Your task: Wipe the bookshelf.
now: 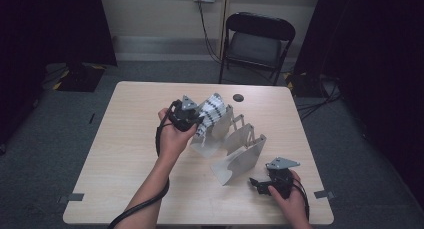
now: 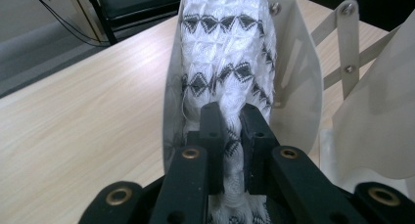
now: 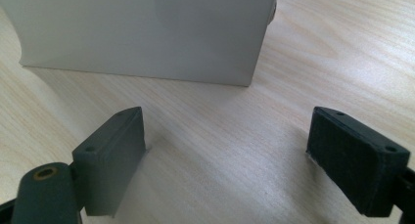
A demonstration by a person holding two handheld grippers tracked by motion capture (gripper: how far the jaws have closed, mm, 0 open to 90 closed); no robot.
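Sock point(image 2: 222, 53), white with black diamond bands, is clamped at its lower end between the jaws of the left gripper point(image 2: 230, 119); the jaws stand narrow, pinching a bunched fold of the knit. In the high view the sock point(image 1: 210, 114) hangs over the far plate of the folding rack point(image 1: 240, 156), a row of pale curved plates joined by scissor links, standing at the middle of the bench point(image 1: 130, 139). The left gripper point(image 1: 192, 123) sits just beside that plate, on its near-left side.

The step in hand appears to be drawing the sock along or off the plate. Procedure for a clean result:

1. Keep the pinch firm. The knit is loose and stretchy, so a slack grip will probably let it slide out.
2. Pull in line with the plate's long edge, not across it. A sideways pull may tip the light rack or fold its links.
3. Move slowly where the fabric wraps the plate edge; open knit is likely to snag on the rivets point(image 2: 348, 9).

The right gripper point(image 1: 256, 185) rests near the near-right corner of the bench, jaws set wide with nothing between them, facing the nearest plate point(image 3: 142, 33). It is well placed to steady that plate should the rack begin to shift.
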